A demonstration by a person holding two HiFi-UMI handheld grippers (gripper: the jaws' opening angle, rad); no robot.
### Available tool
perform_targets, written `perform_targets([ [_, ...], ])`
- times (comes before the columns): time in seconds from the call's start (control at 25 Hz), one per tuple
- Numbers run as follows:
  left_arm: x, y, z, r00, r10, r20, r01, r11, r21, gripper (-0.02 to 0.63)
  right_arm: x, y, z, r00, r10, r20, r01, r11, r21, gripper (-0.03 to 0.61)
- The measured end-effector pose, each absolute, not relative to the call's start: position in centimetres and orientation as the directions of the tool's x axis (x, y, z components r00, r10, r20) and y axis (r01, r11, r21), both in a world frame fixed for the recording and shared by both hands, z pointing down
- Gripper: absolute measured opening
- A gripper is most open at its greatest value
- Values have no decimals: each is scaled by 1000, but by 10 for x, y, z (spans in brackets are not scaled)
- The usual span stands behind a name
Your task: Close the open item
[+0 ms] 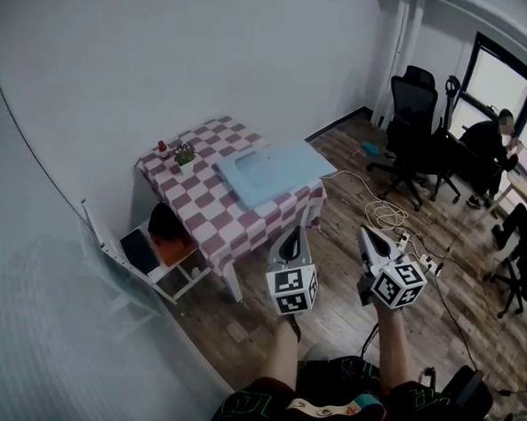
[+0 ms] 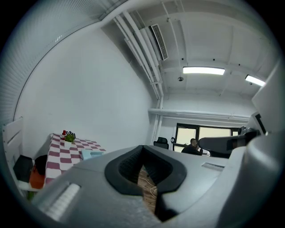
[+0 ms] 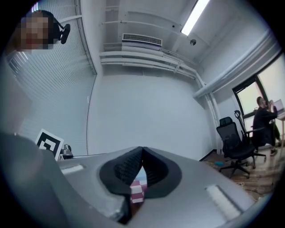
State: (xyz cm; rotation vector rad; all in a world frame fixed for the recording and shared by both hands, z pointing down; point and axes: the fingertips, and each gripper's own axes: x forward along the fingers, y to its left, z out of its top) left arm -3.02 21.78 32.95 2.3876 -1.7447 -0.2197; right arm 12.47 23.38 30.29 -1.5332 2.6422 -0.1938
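Two grey hand-held grippers are held level, well short of the table with the red-and-white checked cloth (image 1: 201, 206). The left gripper (image 1: 290, 238) and the right gripper (image 1: 369, 238) are each seen with their black ribbed pads pressed together and nothing between them.

The open item is judged to be the low white cabinet (image 1: 172, 278) tucked beside the table at its near-left corner, with its white door (image 1: 102, 235) swung wide away from the table. It has not been reached.

A push with closed tips on so thin a panel could slide off the edge, and a push made too hard could shift what is likely a light cabinet or knock it against the table leg. A flat black object (image 1: 141, 249) and a rounded orange object (image 1: 171, 235) sit at the cabinet's mouth; if either juts out, the door could be stopped short.

On the table lie a pale blue flat pad (image 1: 270, 172) and a small green potted plant (image 1: 185, 156). Right of the table, pale cables (image 1: 383, 212) are looped on the wooden floor, clear of the path to the door.
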Motion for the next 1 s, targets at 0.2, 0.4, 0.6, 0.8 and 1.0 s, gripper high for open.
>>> perform_targets([
  [0.2, -26, 214, 345, 321, -947, 11, -916, -307, 258, 8, 129, 230, 314, -470, -883, 16, -873, 462, -155, 2],
  [0.4, -25, 206, 370, 328, -943, 62, -919, -303, 252, 8, 133, 220, 339, -454, -890, 52, -879, 438, -187, 2],
  [0.6, -45, 183, 380, 272, -958, 94, -931, -237, 278, 8, 128, 199, 354, -474, -877, 77, -871, 454, -190, 2],
  [0.8, -29, 159, 391, 284, -952, 116, -934, -248, 255, 8, 139, 174, 361, -467, -880, 83, -874, 446, -191, 2],
  [1.0, -5, 132, 416, 319, -935, 158, -927, -272, 259, 8, 163, 146, 381, -430, -895, 120, -894, 403, -193, 2],
])
